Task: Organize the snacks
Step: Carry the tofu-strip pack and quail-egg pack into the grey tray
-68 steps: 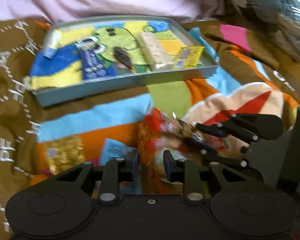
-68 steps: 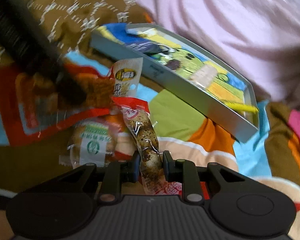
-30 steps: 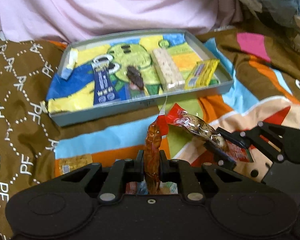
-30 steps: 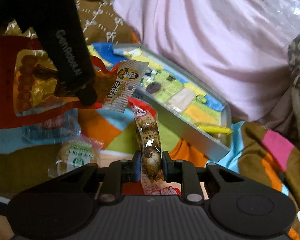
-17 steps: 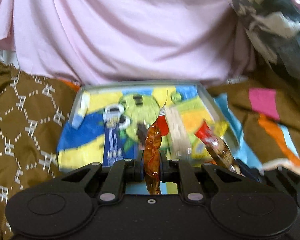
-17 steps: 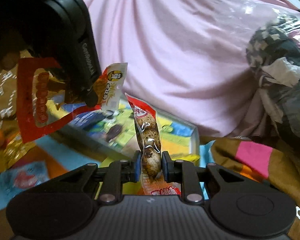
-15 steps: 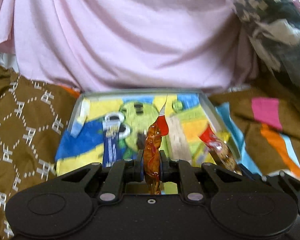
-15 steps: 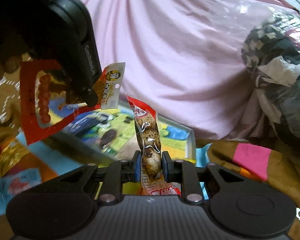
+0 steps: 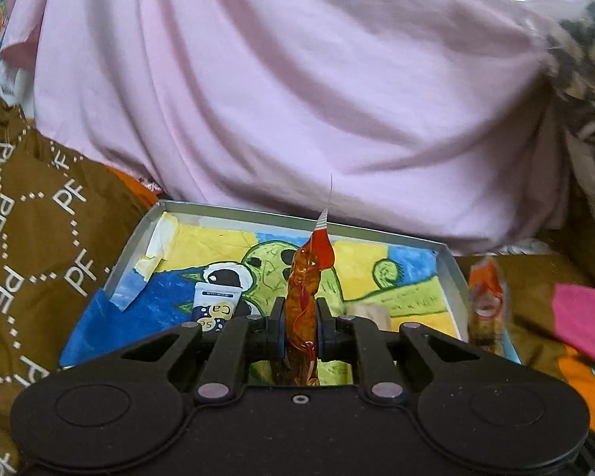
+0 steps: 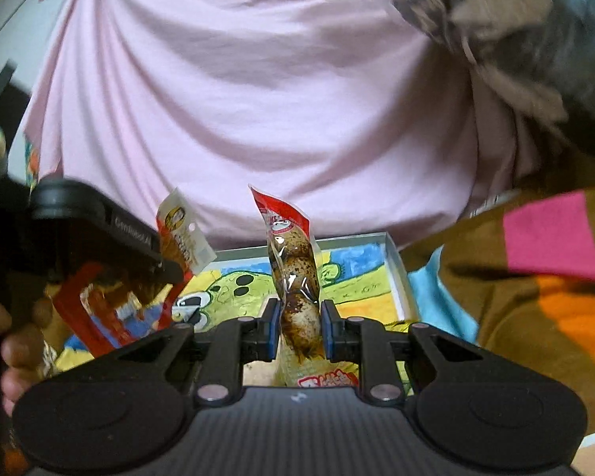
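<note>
My left gripper (image 9: pixel 300 327) is shut on a red-orange snack packet (image 9: pixel 304 273), seen edge-on, held above the near part of the grey tray (image 9: pixel 452 273). The tray has a bright cartoon lining. My right gripper (image 10: pixel 297 327) is shut on a clear packet of speckled quail eggs (image 10: pixel 293 273) with a red top, held upright over the tray's (image 10: pixel 396 265) right end. In the right wrist view the left gripper (image 10: pixel 99 246) hangs at left with its red packet (image 10: pixel 111 297). The egg packet shows blurred at the tray's right edge in the left wrist view (image 9: pixel 486 297).
In the tray lie a blue-white tube (image 9: pixel 214 301) and a pale bar (image 9: pixel 371 311). A pink cloth heap (image 9: pixel 281 91) rises right behind the tray. Brown patterned cloth (image 9: pixel 27 261) lies left, colourful cloth (image 10: pixel 535 277) right. A grey patterned bundle (image 10: pixel 515 23) is at upper right.
Both grippers have lifted their packets off the cloth and carried them forward to the tray. The tray now fills the lower middle of both views.
</note>
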